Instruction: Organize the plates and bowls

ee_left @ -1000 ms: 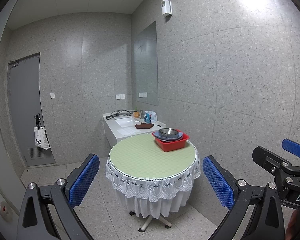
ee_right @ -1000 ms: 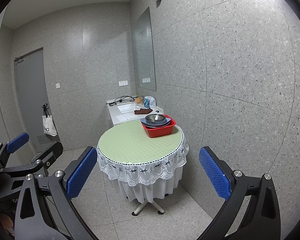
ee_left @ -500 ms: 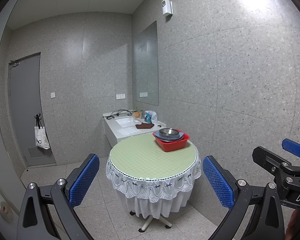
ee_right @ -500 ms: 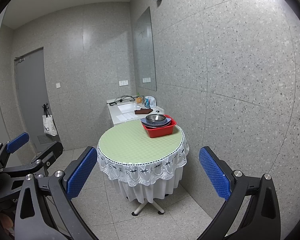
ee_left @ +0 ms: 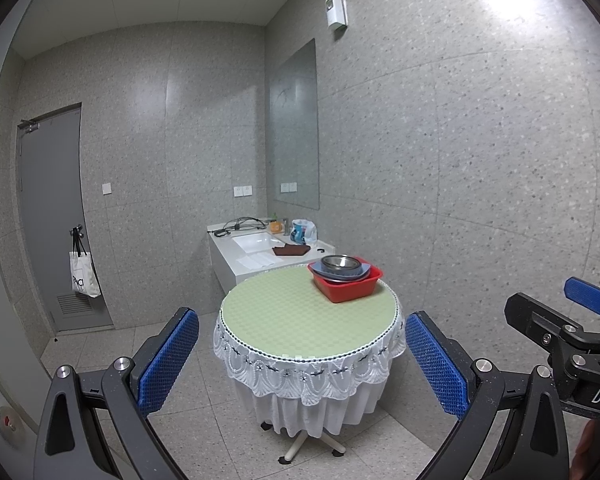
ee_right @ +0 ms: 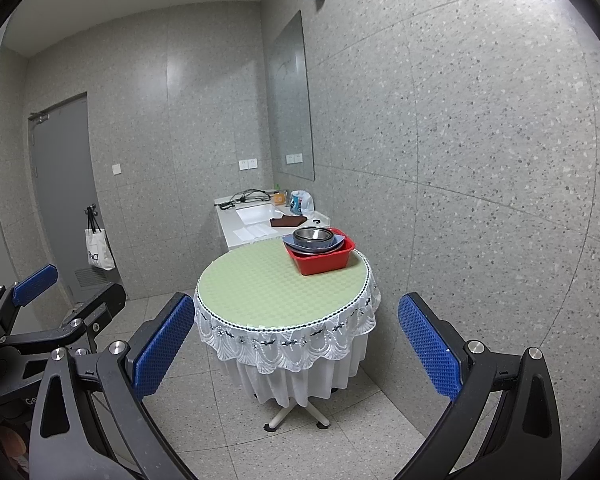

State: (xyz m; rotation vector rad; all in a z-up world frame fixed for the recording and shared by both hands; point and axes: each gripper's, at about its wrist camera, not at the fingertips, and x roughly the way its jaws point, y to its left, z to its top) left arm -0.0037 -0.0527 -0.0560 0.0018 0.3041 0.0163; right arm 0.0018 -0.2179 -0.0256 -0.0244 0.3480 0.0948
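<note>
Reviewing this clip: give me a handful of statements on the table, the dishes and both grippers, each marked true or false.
1. The red tub sits at the far right edge of the round table. True.
2. The metal bowl lies alone on the tablecloth. False: it sits stacked on a blue plate inside the tub.
3. The left gripper is open and holds nothing. True.
4. The right gripper is shut on a plate. False: it is open and empty, well short of the table.
5. A white bag hangs on the grey door. True.
</note>
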